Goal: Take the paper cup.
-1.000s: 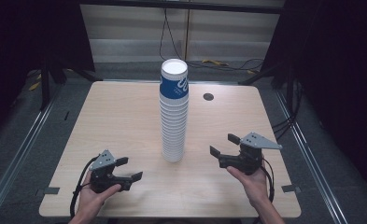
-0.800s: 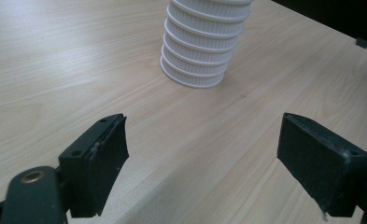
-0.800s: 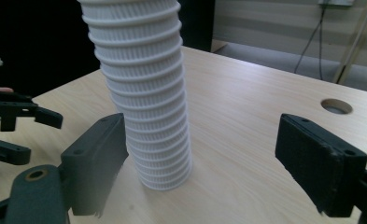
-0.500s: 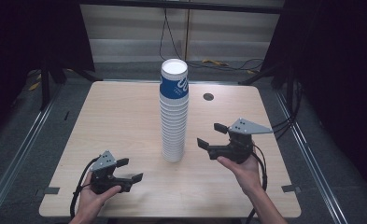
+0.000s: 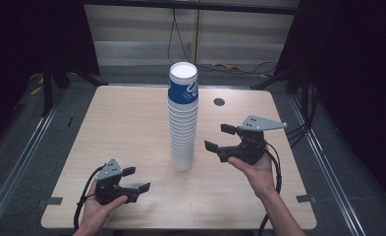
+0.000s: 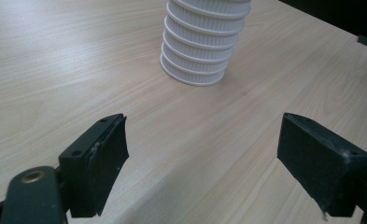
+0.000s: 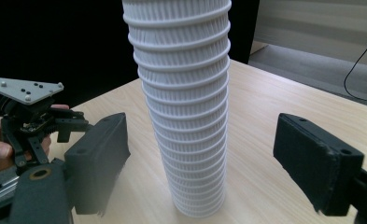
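Right gripper (image 5: pixel 219 137) nearing cup stack (image 5: pixel 183 118) — jaws just been closing, nothing between; left gripper (image 5: pixel 134 179) released; unstacking probably unstarted.

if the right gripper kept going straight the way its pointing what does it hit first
Most likely the stack of paper cups: in the right gripper view it stands centred between the open jaws of the right gripper, with bare table in between. The exact height of contact is hard to judge.
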The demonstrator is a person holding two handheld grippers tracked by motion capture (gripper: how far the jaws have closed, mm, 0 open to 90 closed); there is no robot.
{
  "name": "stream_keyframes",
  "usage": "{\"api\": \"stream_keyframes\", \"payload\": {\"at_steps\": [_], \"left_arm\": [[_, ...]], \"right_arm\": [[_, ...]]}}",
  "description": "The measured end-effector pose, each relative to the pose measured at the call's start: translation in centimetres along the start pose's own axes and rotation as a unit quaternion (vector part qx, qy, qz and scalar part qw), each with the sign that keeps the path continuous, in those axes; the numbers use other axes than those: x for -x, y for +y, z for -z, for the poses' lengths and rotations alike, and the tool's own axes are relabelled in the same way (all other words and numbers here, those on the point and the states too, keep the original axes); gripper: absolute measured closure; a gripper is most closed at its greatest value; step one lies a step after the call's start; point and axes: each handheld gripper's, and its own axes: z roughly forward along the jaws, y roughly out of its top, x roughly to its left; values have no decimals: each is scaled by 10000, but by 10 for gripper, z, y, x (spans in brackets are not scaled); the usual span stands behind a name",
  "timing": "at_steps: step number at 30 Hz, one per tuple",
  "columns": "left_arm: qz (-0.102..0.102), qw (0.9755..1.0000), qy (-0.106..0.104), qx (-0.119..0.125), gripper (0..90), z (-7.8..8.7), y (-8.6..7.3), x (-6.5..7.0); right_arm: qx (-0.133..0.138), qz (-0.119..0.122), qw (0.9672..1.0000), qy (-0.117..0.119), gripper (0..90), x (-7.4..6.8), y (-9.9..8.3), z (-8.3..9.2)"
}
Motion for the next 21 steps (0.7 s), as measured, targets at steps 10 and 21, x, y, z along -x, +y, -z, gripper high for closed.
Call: {"api": "stream_keyframes", "payload": {"at_steps": [10,21], "left_arm": [[34,10000,19,2,161,0,0,-1],[38,10000,18,-30,161,-1,0,-1]], "right_arm": [[33,17,9998,179,196,2,16,-3],[-48,153,9990,413,208,1,38,-3]]}}
